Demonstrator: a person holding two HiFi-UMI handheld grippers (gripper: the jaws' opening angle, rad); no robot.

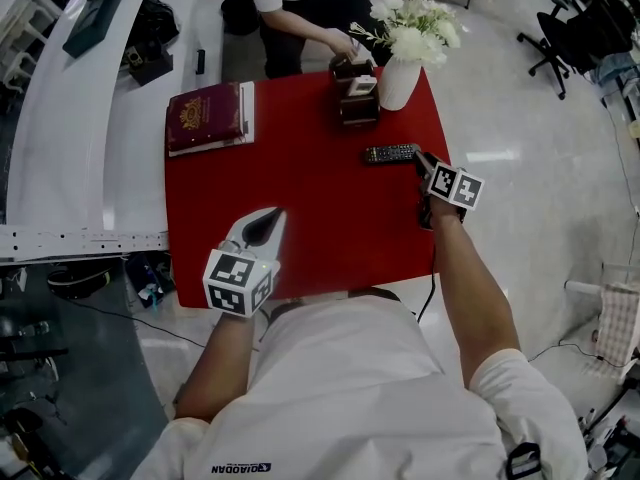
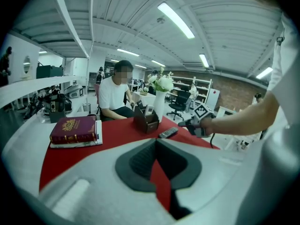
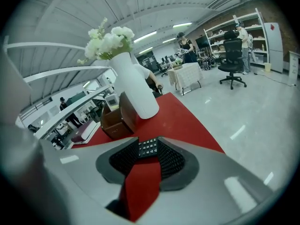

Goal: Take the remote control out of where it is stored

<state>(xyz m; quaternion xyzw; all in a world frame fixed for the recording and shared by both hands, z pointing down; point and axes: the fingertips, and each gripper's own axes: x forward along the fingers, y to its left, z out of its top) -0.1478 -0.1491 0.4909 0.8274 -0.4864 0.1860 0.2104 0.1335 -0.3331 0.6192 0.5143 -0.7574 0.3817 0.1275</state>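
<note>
A black remote control point(image 1: 390, 153) lies flat on the red table point(image 1: 300, 228), right of centre. My right gripper point(image 1: 422, 160) hovers at its right end with the jaws apart. In the right gripper view a strip of the remote control's buttons point(image 3: 148, 147) shows through the gap at the tips, and neither pad visibly presses on it. The brown holder box point(image 1: 356, 96) stands behind it with a white device still in it. My left gripper point(image 1: 276, 216) hangs over the near left part of the table, tips together and nothing between them.
A white vase of flowers point(image 1: 398, 78) stands right beside the holder box. A maroon book point(image 1: 205, 118) on papers lies at the far left corner. A person point(image 1: 300, 3) sits across the table with a hand near the box. The table's right edge is close to my right gripper.
</note>
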